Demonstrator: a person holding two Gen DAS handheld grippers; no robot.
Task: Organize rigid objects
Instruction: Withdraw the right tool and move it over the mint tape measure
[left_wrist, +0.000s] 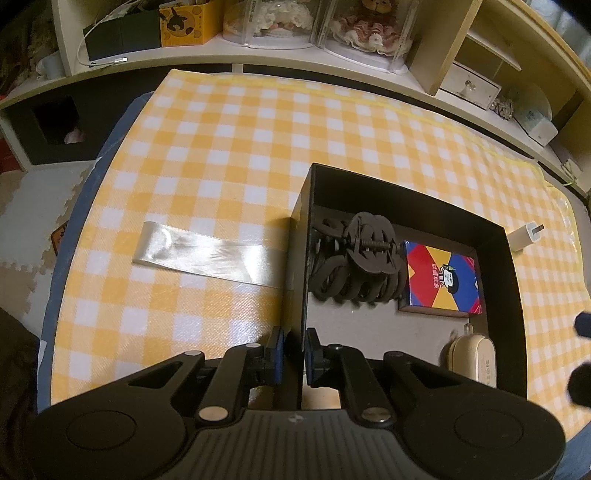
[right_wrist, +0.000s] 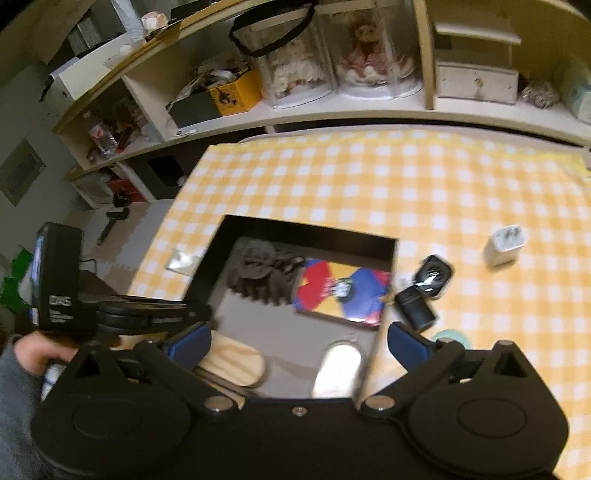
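A black open box sits on the yellow checked tablecloth. Inside lie a brown hair claw, a red-blue-yellow card box and a cream earbud case. My left gripper is shut on the box's left wall near its front corner. In the right wrist view my right gripper stands wide open above the box, nothing between its pads, with the cream case and a pale wooden piece below it.
A white ribbon strip lies left of the box. A white charger plug, a black key fob and a teal round item lie right of it. Cluttered shelves run behind the table. A hand holds the left gripper's handle.
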